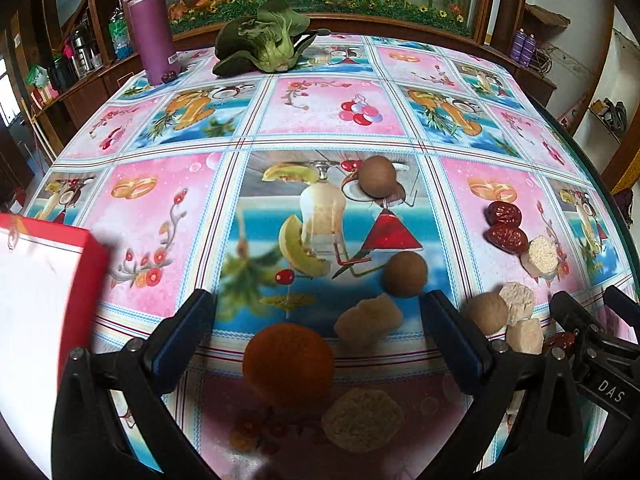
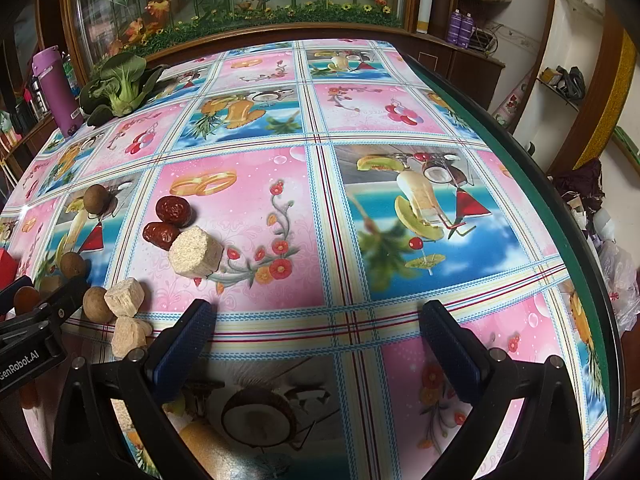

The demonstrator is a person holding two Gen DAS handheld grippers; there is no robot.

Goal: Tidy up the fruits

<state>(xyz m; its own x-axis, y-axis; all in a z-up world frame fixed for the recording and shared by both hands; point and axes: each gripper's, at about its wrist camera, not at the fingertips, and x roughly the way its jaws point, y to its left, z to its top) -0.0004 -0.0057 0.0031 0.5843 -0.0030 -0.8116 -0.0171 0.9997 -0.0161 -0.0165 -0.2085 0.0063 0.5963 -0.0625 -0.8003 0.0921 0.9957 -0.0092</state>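
My left gripper (image 1: 318, 312) is open low over the table, with an orange (image 1: 288, 364) lying between its fingers. Near it lie two brown longans (image 1: 404, 274) (image 1: 376, 178), a third longan (image 1: 486, 314), pale snack chunks (image 1: 368, 318) (image 1: 362, 418) and two red dates (image 1: 505, 226). My right gripper (image 2: 318, 312) is open and empty over bare tablecloth; it shows in the left wrist view (image 1: 592, 312). To its left lie red dates (image 2: 173, 210), a round pale cake (image 2: 195, 252), pale chunks (image 2: 125, 302) and longans (image 2: 96, 304) (image 2: 96, 198).
A red and white box (image 1: 44, 296) stands at the left. A purple bottle (image 1: 150, 24) and a green bok choy (image 1: 266, 40) stand at the far side. The table's green rim (image 2: 532, 200) curves on the right. A wooden cabinet lies behind.
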